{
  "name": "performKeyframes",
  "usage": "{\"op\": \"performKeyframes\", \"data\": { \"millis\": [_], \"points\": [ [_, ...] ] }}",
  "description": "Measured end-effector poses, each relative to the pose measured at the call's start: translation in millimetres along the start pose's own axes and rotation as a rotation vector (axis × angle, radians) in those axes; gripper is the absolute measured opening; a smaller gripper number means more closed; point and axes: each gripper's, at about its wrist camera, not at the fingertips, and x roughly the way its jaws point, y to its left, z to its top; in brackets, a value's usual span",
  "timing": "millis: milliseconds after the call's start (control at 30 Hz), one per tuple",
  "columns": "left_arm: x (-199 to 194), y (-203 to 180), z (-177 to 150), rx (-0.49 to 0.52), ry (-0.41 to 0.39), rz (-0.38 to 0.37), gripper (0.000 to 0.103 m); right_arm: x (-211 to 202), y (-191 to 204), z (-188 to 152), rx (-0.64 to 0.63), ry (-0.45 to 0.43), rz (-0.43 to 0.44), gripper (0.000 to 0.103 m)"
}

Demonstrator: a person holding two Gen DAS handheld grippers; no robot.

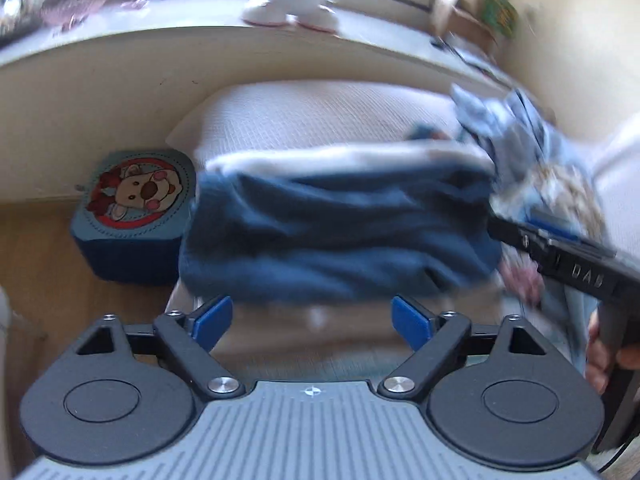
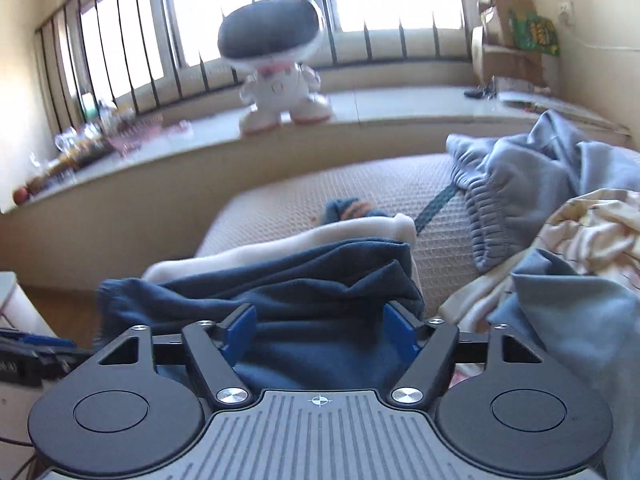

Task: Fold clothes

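Observation:
A dark blue garment (image 1: 340, 232) lies bunched on the bed with a white garment (image 1: 344, 158) behind it. My left gripper (image 1: 312, 322) is open and empty, just short of the blue garment's near edge. My right gripper (image 2: 320, 334) is open with the dark blue garment (image 2: 280, 292) lying between its blue pads (image 2: 240, 330), not clamped. The right gripper's body (image 1: 568, 264) shows at the right of the left wrist view, held by a hand. The white garment (image 2: 280, 244) also shows in the right wrist view.
A pile of light blue and cream clothes (image 2: 560, 216) lies on the right of the bed (image 2: 360, 184). A blue stool with a cartoon print (image 1: 136, 212) stands on the floor left of the bed. A white toy figure (image 2: 276, 72) stands on the windowsill.

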Motion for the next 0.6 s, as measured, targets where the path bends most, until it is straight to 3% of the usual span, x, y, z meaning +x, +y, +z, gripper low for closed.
{"op": "performKeyframes", "data": {
  "millis": [67,167,300,467,600],
  "points": [
    [-16.7,-16.6,-24.3,0.028,0.027,0.015,0.091,-26.1,1.1,-14.9,0.003,0.003,0.005,0.08],
    [-35.3,-31.9,-63.1,0.011,0.069,0.01,0.091,-55.3,0.8,-44.7,-0.033,0.058,-0.014,0.081],
    [-52.4,-48.2,-112.5,-0.019,0.067,-0.006,0.091,-81.6,-0.4,-82.3,-0.087,0.13,-0.055,0.082],
    [-62.9,-72.0,-159.2,0.024,0.07,0.04,0.092,-106.6,-11.4,-118.0,-0.013,0.181,-0.067,0.084],
    [-64.8,-83.7,-178.8,0.066,0.094,0.072,0.095,-117.4,-17.9,-140.9,0.07,0.232,-0.051,0.085]
  ]
}}
